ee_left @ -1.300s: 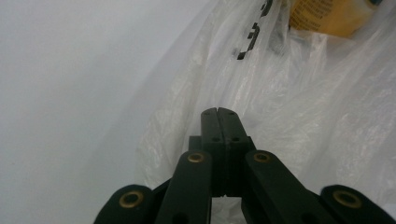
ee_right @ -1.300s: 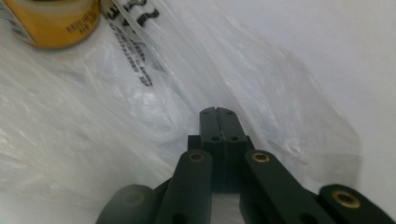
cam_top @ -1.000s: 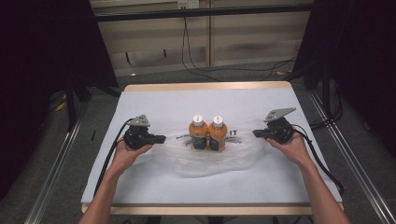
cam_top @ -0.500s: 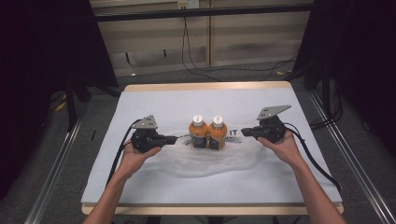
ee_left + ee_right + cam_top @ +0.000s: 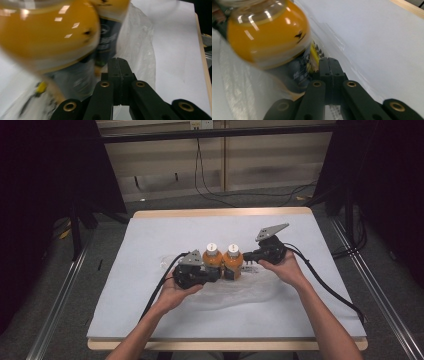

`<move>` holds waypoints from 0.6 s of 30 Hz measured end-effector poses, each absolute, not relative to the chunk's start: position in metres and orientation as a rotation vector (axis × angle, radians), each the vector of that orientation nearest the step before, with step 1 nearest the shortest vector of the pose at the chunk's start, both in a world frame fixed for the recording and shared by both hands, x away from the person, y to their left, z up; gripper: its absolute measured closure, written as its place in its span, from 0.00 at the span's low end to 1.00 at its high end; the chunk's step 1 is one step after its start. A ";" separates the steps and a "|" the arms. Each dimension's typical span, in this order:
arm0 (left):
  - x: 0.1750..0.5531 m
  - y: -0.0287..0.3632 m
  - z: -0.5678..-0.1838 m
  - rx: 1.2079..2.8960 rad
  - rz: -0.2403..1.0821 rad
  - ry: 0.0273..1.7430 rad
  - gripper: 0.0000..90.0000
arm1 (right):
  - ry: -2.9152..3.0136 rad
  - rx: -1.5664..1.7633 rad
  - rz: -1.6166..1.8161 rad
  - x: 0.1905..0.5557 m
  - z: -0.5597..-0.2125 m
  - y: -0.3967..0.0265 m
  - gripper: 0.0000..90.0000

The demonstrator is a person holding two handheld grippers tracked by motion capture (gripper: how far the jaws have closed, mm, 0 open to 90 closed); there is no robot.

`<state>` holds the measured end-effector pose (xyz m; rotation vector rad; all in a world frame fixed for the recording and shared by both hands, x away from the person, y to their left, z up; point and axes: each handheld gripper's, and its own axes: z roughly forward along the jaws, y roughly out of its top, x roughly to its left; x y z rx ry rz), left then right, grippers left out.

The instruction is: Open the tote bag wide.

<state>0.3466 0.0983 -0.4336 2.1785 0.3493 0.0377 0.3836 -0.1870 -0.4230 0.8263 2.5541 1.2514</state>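
While the two orange bottles (image 5: 222,261) stand upright & touching at mid-table, there's plenty of bare white cloth (image 5: 150,235) around them: wide room toward the far wooden edge (image 5: 220,213), the left and right sides, and the near edge too. Left gripper (image 5: 212,276) sits just beside the left bottle, right gripper (image 5: 246,256) just beside the right one; whether tips touch, can't tell. Both sets of jaws are pressed together w/ nothing between them. Bottles: rounded glossy clear bodies, orange liquid, white caps, dark labels lower down. They rest on a crinkled, see-thru plastic bag (image 5: 235,292) lying flat on the cloth. Cloth is matte & smooth; grippers are black w/ grey three-cornered plates.
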 end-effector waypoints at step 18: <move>0.336 0.076 -0.455 2.249 0.078 0.345 1.00 | 2.699 0.879 1.193 0.415 -0.459 -0.158 1.00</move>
